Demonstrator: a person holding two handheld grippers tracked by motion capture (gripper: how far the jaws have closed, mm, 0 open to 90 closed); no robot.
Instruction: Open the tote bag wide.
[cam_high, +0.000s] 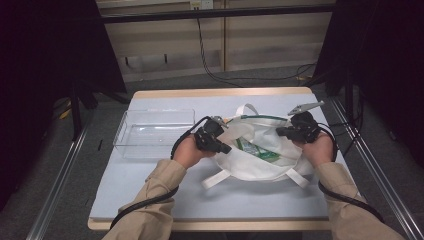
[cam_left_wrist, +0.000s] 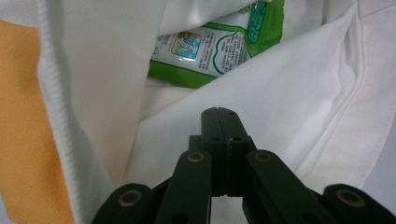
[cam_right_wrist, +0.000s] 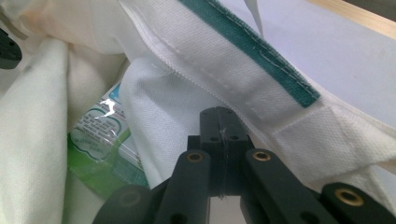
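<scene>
A white cloth tote bag (cam_high: 260, 167) lies on the grey table mat with its mouth held apart. Inside it is a green and white snack packet (cam_high: 254, 149), which appears in the left gripper view (cam_left_wrist: 210, 51) and the right gripper view (cam_right_wrist: 100, 140). My left gripper (cam_high: 226, 148) is at the left rim of the bag, jaws shut on a fold of white cloth (cam_left_wrist: 280, 93). At the right rim is my right gripper (cam_high: 279, 131), jaws shut on the cloth just below the green-trimmed hem (cam_right_wrist: 261, 56).
A clear plastic bin (cam_high: 122, 131) stands on the mat left of the bag, close to my left hand. The bag's handles (cam_high: 215, 180) splay out toward me and toward the far side. Cables trail from both grippers along the sleeves.
</scene>
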